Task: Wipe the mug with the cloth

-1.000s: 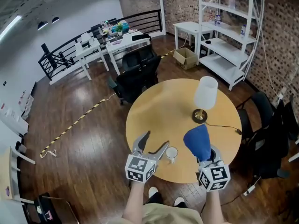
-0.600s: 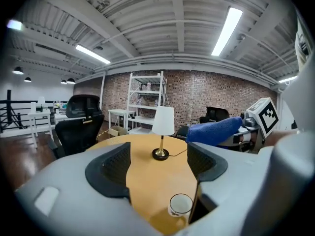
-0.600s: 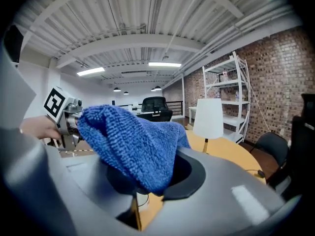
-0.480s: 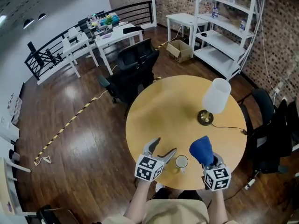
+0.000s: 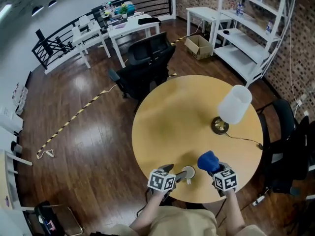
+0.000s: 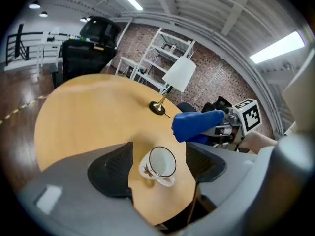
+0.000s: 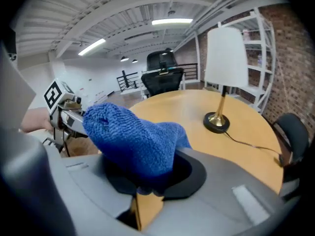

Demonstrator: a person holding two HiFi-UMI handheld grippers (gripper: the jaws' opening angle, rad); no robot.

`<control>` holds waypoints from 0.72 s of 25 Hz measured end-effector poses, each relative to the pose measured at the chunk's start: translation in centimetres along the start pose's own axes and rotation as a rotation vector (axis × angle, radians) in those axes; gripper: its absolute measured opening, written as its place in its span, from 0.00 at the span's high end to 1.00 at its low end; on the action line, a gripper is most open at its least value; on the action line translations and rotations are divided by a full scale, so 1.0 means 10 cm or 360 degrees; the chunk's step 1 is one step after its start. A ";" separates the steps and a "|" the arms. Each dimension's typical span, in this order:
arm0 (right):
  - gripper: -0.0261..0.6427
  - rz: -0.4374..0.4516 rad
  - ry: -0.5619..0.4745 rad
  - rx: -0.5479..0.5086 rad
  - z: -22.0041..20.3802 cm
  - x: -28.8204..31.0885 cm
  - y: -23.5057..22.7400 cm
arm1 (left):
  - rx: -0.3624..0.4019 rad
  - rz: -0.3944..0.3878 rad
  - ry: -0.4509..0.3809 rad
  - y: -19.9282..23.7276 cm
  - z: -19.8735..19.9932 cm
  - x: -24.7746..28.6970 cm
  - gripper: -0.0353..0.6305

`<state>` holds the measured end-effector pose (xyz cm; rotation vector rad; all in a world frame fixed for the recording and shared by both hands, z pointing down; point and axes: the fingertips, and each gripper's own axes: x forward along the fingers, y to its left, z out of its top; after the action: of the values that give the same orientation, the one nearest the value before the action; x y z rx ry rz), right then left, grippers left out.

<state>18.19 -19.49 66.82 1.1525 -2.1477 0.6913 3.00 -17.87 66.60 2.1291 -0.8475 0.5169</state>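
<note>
The left gripper [image 5: 177,172] has its jaws set wide and closing, with the white mug [image 6: 161,162] standing upright between them; a sliver of tabletop shows on either side of the mug, so neither pad presses on it. The mug's handle points back toward this gripper's body, and a small leaf print shows on the side by the left pad. The right gripper [image 7: 153,177] is clamped on the blue cloth [image 7: 129,135], which bunches out ahead of its jaws in a rounded wad and hangs in the air just to the right of the mug, near it but apart. Both grippers sit at the near edge of the round wooden table [image 5: 170,117]: the rim runs right under their bodies, and the mug stands only a little way in from it. Ahead of the left gripper the tabletop lies bare all the way to its far edge, where a black office chair [image 5: 147,65] stands on the floor. Ahead and to the right of the right gripper stands a table lamp [image 5: 234,107] with a white shade and brass base, its cord [image 5: 244,138] trailing off the table's right edge.
</note>
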 end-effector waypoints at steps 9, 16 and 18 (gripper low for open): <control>0.86 0.0501 0.0446 -0.0505 0.10 0.95 0.18 | -0.0227 0.0160 0.0089 -0.01 -0.39 0.46 0.50; 0.86 0.0939 0.0824 -0.1004 -0.24 1.33 0.59 | -0.0229 0.0342 0.0223 0.14 -0.65 0.65 0.70; 0.86 0.1063 0.0875 -0.1050 -0.32 1.36 0.63 | -0.0241 0.0394 0.0210 0.19 -0.65 0.68 0.77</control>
<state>7.56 -21.61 77.66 -0.1138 -1.9971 0.4257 5.83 -16.40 75.65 1.8421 -1.0467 0.6900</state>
